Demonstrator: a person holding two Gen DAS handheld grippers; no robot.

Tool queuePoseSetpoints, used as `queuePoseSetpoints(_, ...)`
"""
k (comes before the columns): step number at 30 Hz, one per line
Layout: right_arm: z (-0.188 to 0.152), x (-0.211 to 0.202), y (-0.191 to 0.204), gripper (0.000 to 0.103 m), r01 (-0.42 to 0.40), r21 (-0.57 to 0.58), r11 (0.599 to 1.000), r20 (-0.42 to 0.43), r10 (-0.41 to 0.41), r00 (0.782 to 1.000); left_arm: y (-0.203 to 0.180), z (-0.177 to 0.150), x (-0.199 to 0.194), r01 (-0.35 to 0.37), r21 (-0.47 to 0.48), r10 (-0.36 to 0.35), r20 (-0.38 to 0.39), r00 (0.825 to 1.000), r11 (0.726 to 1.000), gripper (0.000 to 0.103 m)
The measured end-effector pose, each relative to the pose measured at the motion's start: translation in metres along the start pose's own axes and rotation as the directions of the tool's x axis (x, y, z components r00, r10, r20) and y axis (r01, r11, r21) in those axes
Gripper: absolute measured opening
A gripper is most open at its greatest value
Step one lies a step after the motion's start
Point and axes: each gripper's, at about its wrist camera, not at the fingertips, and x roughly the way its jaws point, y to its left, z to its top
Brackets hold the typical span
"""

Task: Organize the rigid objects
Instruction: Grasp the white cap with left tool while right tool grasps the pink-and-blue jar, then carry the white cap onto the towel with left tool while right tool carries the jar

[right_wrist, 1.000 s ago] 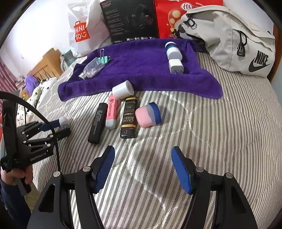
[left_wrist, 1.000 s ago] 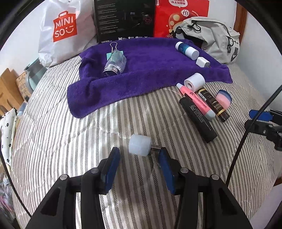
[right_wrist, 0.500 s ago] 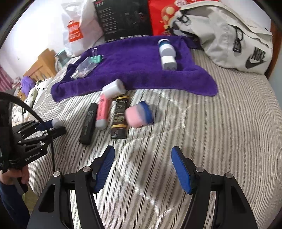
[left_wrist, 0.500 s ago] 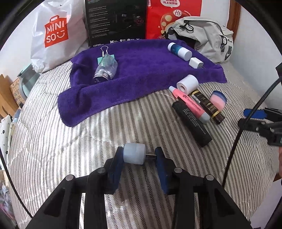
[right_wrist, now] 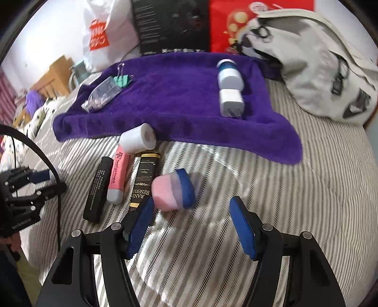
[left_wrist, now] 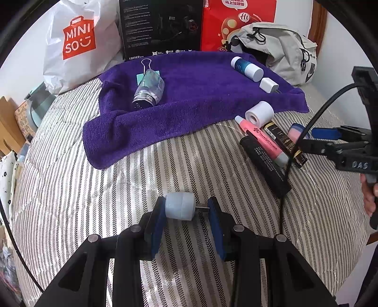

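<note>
My left gripper (left_wrist: 186,210) is shut on a small pale-blue USB adapter (left_wrist: 180,206), held just above the striped bedcover. My right gripper (right_wrist: 191,212) is open, low over the bed, its left finger close beside a pink and blue container (right_wrist: 172,192). Next to that lie a black-and-gold tube (right_wrist: 144,179), a pink highlighter (right_wrist: 118,174), a black bar (right_wrist: 98,189) and a white roll (right_wrist: 138,138). On the purple towel (left_wrist: 189,94) rest a clear bottle (left_wrist: 148,91) with a binder clip, a blue-and-white bottle (left_wrist: 246,68) and a white charger (left_wrist: 268,84).
A white shopping bag (left_wrist: 78,44), a black box (left_wrist: 160,26), a red bag (left_wrist: 236,21) and a grey backpack (left_wrist: 281,52) line the far side of the bed. Wooden furniture (left_wrist: 9,122) stands off the left edge. A hand (left_wrist: 369,196) holds the right gripper.
The left gripper closed on the USB adapter and lifted it slightly. The right gripper moved forward and down towards the pink and blue container, staying open.
</note>
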Motion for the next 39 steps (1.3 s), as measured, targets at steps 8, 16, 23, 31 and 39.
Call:
queuePoseSetpoints(8,0.002,0.01,0.004,0.046,0.019,-0.065,0.998,0.056,-0.015,0.998,0.002,0.002,0.002,0.0,0.001,0.0,0.014,1.0,1.0,0.034)
queuePoseSetpoints(16,0.005,0.01,0.004,0.036,0.006,-0.059,0.998,0.028,-0.005,1.0,0.003,0.005,0.004,0.004,-0.006,-0.004,0.023,1.0,1.0,0.034)
queuePoseSetpoints(23,0.002,0.005,-0.009,0.036,-0.028,-0.012,1.0,-0.001,0.028,1.0,0.016,0.004,0.0,0.024,-0.05,-0.022,0.033,0.999,0.998,0.034)
queuePoseSetpoints(31,0.001,-0.007,-0.02,0.036,-0.052,0.029,0.998,-0.01,0.053,0.999,0.029,0.014,-0.014,0.034,-0.088,-0.03,0.049,0.998,0.995,0.034)
queuePoseSetpoints(39,0.007,-0.02,-0.024,0.036,-0.086,0.034,0.996,0.01,0.086,0.996,0.031,0.035,-0.024,0.025,-0.081,-0.019,0.069,0.997,0.996,0.034)
